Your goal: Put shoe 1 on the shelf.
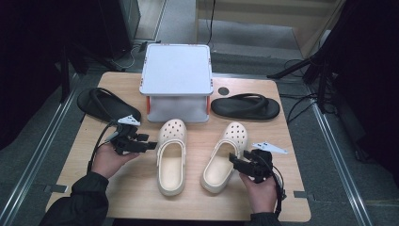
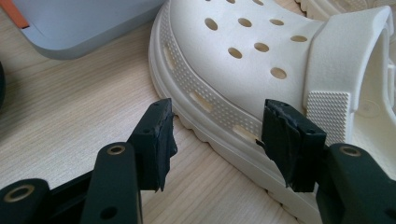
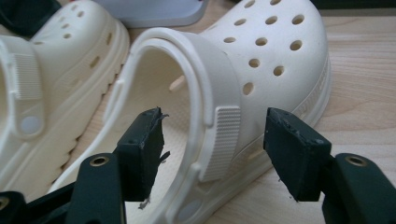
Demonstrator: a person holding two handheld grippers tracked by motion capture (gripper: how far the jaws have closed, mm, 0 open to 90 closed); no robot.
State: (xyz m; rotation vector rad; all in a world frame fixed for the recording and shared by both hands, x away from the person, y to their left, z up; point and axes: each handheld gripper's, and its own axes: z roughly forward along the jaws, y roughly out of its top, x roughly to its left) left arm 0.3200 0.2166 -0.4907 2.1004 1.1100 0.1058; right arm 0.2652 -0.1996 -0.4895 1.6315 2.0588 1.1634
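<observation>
Seen from the high view, two cream clogs sit side by side on the wooden table (image 1: 141,188), toes pointing away from the person. The left clog (image 1: 171,155) lies straight, the right clog (image 1: 226,157) angled slightly. The left gripper (image 1: 149,145), held in the person's left hand (image 1: 109,160), sits just beside the left clog's outer edge, jaws spread. The right gripper (image 1: 234,161), in the right hand (image 1: 260,190), is at the right clog's heel side, jaws wide apart. Behind the clogs stands a grey step stool (image 1: 176,77), with a black flip-flop (image 1: 107,104) to its left and another black flip-flop (image 1: 244,107) to its right.

In the left gripper view, the black jaws stand open with nothing pinched between them; the left clog (image 2: 261,60) lies ahead, its ribbed sole edge running between the jaw tips, the far jaw close against its side. The stool's corner (image 2: 88,28) shows beyond.

In the right gripper view, the jaws gape wide on either side of the right clog (image 3: 261,60) at its heel strap (image 3: 219,116), pads clear of it; the left clog (image 3: 60,70) lies alongside
</observation>
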